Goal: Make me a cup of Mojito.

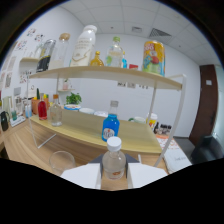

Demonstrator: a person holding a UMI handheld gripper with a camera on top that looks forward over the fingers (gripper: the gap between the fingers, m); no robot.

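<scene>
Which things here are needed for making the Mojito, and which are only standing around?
For the job: clear bottle between the gripper fingers; empty glass beside it.

Likely just standing by: blue bottle, red bottle, top-shelf white bottle, yellow can, plant.

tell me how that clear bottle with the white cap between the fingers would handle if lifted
The clear bottle looks like thin plastic, so it would probably dent under a hard squeeze. Its smooth round body may slip or twist. It stands tall and narrow, so a nudge near the cap could tip it.

White walls, two-tier wooden shelf, wooden counter, dark brown door, possibly a ceiling vent
</scene>
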